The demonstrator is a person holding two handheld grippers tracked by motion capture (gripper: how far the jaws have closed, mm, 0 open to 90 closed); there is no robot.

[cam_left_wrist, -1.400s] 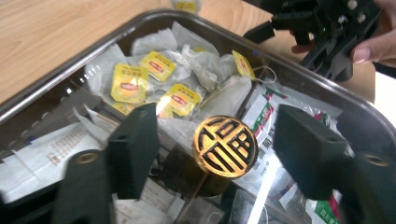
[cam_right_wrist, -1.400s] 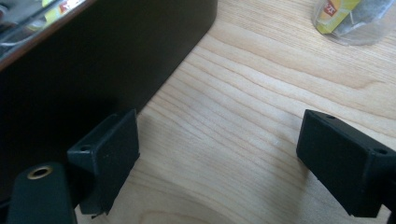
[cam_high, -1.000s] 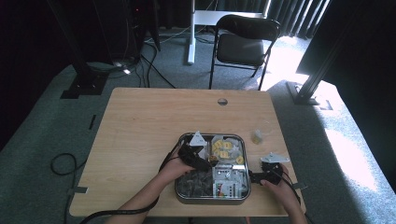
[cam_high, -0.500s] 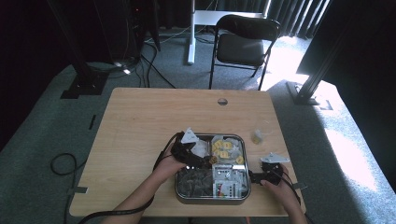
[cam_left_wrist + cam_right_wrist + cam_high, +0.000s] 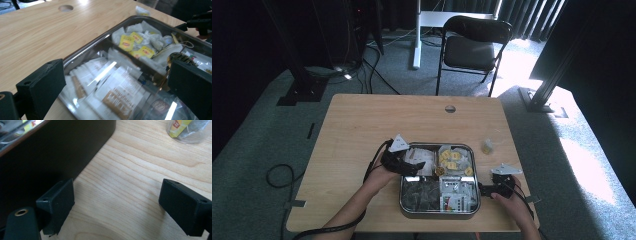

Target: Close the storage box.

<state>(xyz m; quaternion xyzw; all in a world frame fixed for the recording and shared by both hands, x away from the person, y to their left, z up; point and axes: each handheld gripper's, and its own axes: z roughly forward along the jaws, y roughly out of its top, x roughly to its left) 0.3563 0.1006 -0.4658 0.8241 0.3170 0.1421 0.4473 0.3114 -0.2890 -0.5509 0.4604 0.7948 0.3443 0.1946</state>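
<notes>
Hovering our left gripper (image 5: 414,165) over the tin (image 5: 438,212), fingers released, right gripper (image 5: 484,189) beside it, fingers released.

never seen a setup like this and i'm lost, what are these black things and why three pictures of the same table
No robot here: a person sits at a wooden table and holds a hand-operated gripper in each hand. The left gripper reaches over a metal tin; the right gripper rests beside the tin's right wall.

The high view comes from a fixed camera above the table. The other two come from cameras riding on the grippers, so the black blocks rising from the bottom are each gripper's own jaws.

The tin has a clear lid, with compartments of white sachets and yellow-tagged tea bags under it. One loose tea bag lies on the table right of the tin.

Both grippers stand open and hold nothing.
</notes>
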